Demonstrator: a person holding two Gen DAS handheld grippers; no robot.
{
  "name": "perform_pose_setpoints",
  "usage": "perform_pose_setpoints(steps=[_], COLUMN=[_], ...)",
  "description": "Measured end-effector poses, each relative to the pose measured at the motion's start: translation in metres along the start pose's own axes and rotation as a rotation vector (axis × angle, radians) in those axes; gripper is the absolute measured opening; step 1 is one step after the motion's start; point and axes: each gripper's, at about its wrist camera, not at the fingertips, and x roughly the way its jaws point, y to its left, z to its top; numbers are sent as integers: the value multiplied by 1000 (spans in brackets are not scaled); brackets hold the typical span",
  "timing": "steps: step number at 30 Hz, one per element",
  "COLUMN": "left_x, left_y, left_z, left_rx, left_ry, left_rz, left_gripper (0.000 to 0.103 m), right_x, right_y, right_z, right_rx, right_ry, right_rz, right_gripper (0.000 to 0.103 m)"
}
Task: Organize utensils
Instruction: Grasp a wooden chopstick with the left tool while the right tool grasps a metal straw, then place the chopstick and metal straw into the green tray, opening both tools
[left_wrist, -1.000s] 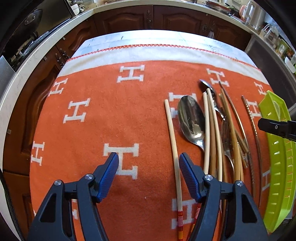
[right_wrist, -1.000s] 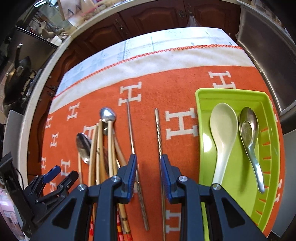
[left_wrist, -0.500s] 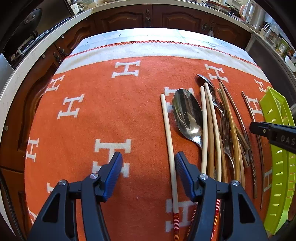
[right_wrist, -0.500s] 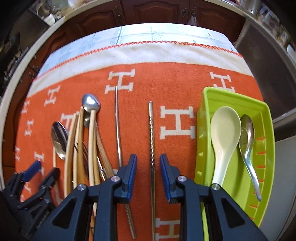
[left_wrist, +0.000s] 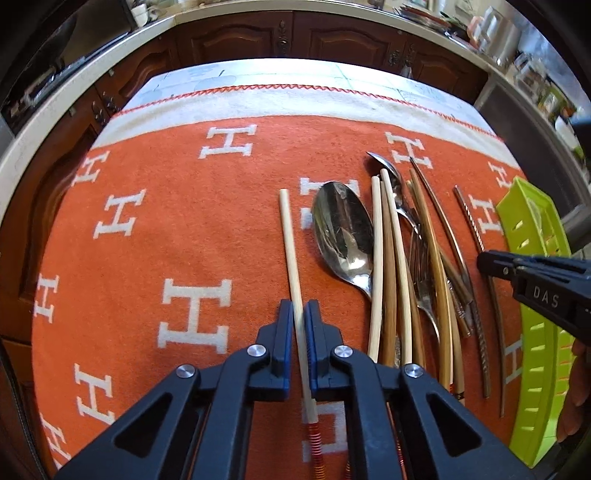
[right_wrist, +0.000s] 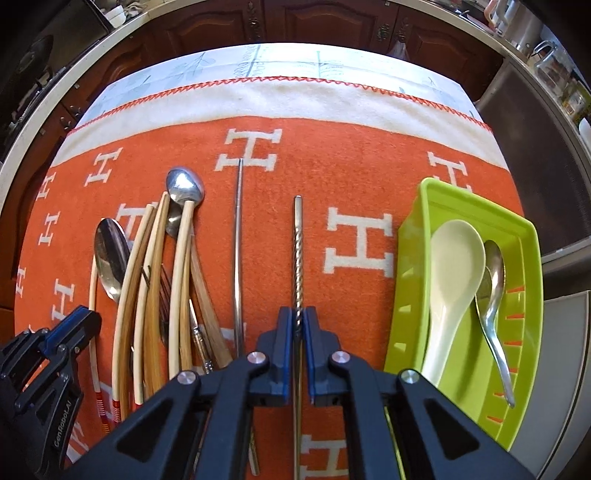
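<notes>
- Since half a second ago both pairs of jaws have gone from spread wide to pinched in: the left gripper (left_wrist: 299, 314) is now clamped on the pale wooden chopstick (left_wrist: 291, 254), and the right gripper (right_wrist: 298, 321) is clamped on the twisted metal chopstick (right_wrist: 297, 251).
- The pale wooden chopstick lies alone on the orange blanket (left_wrist: 184, 221), just left of the large steel spoon (left_wrist: 343, 236) (its red-banded end shows under the gripper body).
- Right of that spoon sits a crowded pile of bamboo chopsticks (left_wrist: 388, 266) with a fork (left_wrist: 421, 273) tangled among them; the sticks overlap, so the pile presses close on the left gripper's right side.
- In the right wrist view the twisted metal chopstick lies straight ahead between a smooth metal chopstick (right_wrist: 239, 240) on its left and the green tray (right_wrist: 413, 280) on its right, touching neither.
- The tray holds a cream ceramic spoon (right_wrist: 452, 273) and a steel spoon (right_wrist: 495, 295), the steel one partly tucked under the cream one's edge.
- Dark wooden cabinets (right_wrist: 314, 22) stand beyond the table's far edge.
</notes>
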Motion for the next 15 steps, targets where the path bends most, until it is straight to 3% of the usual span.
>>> perform_pose_setpoints(steps=[8, 15], left_x=[-5, -38], left_y=[29, 19], left_z=[-2, -2], left_rx=[-111, -98], left_ry=[31, 7], left_rz=[-93, -142], left_gripper=[3, 3], right_x=[-26, -62], right_y=[-18, -49], right_z=[-7, -18], right_rx=[75, 146], right_ry=[-47, -99], right_rz=[126, 253], right_gripper=[6, 6])
